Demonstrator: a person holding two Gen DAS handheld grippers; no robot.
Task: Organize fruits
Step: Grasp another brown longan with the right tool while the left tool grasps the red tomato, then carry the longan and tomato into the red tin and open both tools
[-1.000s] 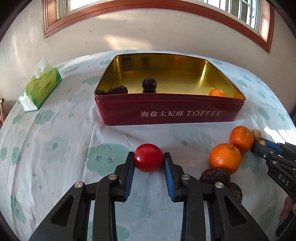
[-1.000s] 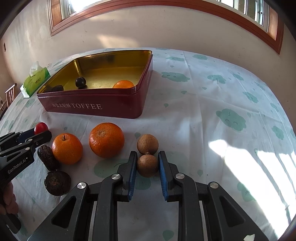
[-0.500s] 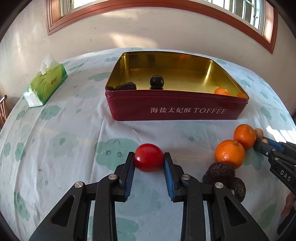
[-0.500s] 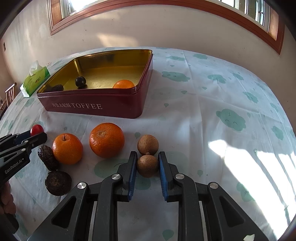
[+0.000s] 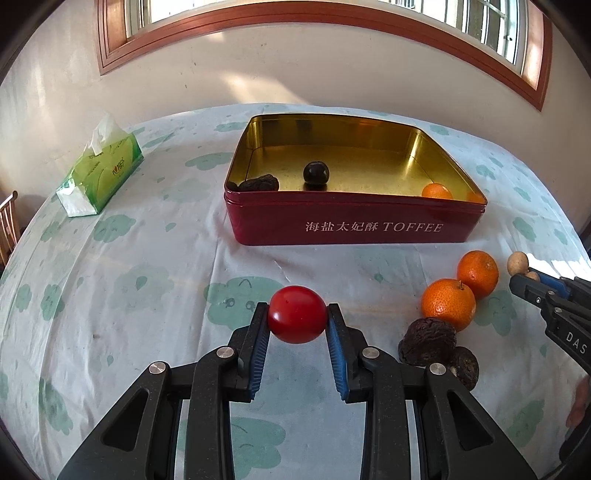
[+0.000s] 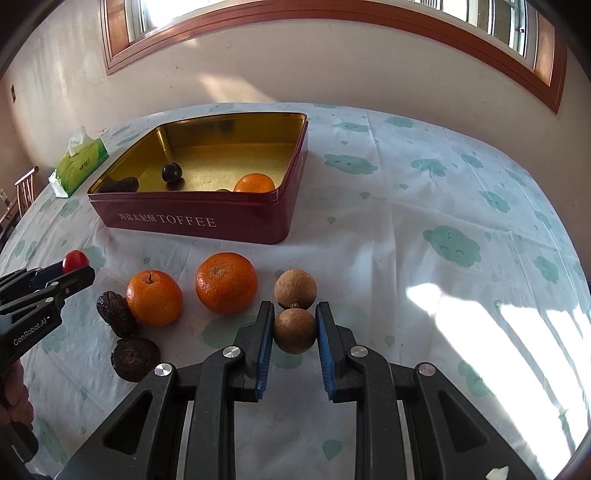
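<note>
A home room: cloud-print tablecloth (image 5: 110,295), tissue pack (image 5: 101,171), wood-framed window (image 5: 295,22).

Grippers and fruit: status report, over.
Left gripper shut on red fruit. Right gripper shut on brown fruit. Tin ahead, path clear.

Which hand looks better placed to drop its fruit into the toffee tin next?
Left, probably. Its gripper grips the red fruit with the tin straight ahead. The right gripper grips a brown fruit, with the tin off to its left beyond the oranges.
</note>
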